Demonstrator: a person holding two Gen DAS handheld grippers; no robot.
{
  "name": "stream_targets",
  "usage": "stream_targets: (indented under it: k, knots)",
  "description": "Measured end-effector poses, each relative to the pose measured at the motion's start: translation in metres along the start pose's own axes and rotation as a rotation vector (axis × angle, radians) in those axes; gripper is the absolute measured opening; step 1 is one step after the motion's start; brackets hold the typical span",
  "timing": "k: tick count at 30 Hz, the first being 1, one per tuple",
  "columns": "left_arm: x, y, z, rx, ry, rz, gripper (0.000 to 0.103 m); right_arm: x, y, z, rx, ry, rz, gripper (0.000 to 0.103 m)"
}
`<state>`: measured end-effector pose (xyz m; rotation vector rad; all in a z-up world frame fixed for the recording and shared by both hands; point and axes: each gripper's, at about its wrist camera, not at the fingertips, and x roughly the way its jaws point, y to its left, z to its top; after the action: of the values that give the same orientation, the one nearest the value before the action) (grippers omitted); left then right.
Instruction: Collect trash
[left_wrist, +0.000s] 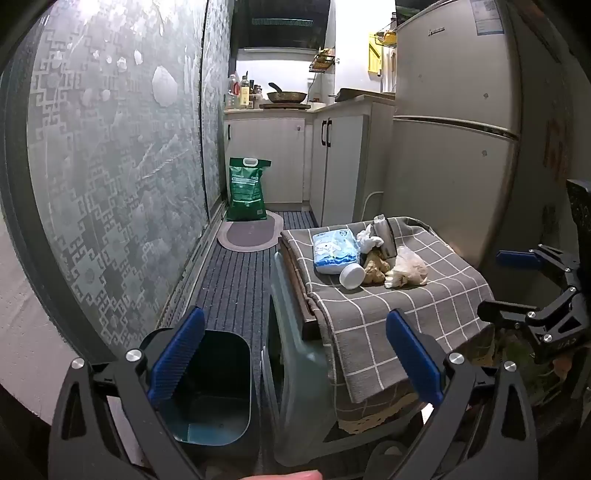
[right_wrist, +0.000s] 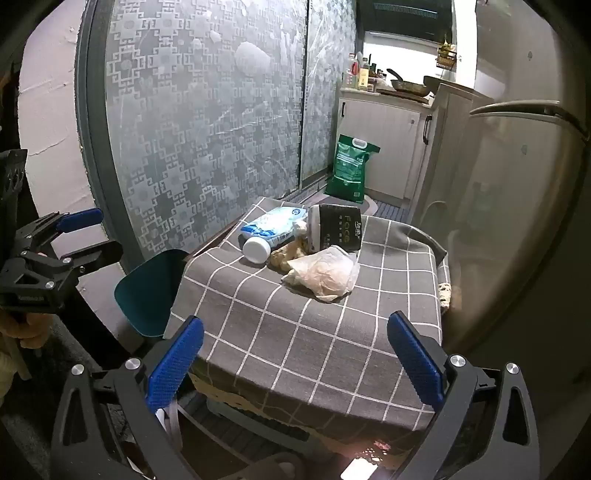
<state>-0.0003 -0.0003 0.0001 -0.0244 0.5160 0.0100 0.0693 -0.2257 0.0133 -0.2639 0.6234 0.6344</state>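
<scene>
A small table under a grey checked cloth (right_wrist: 295, 332) (left_wrist: 388, 314) bears a pile of trash: a crumpled clear plastic bag (right_wrist: 325, 271) (left_wrist: 408, 271), a white bottle lying on its side (right_wrist: 255, 249) (left_wrist: 351, 276), a blue-white tissue pack (right_wrist: 275, 223) (left_wrist: 334, 251), a black pack (right_wrist: 338, 227), brownish lumps (left_wrist: 375, 266) and white crumpled paper (left_wrist: 369, 239). A dark teal bin (left_wrist: 210, 384) (right_wrist: 147, 291) stands open on the floor left of the table. My left gripper (left_wrist: 295, 362) is open above the bin and table edge. My right gripper (right_wrist: 295, 362) is open over the cloth's near part, short of the pile.
A frosted patterned sliding door (left_wrist: 110, 166) runs along the left. A fridge (left_wrist: 454, 129) stands right of the table. A green sack (left_wrist: 247, 188) and an oval mat (left_wrist: 251, 230) lie on the striped floor mat ahead. Kitchen cabinets (left_wrist: 269, 155) with a pan are at the back.
</scene>
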Motion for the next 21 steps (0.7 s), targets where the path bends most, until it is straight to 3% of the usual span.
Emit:
stream_targets:
  k: [21]
  knots:
    - [-0.0001,-0.0012,-0.0001,-0.001,0.003,0.005,0.1,-0.0023,0.0036,0.0005,0.002,-0.003,-0.007,0.1]
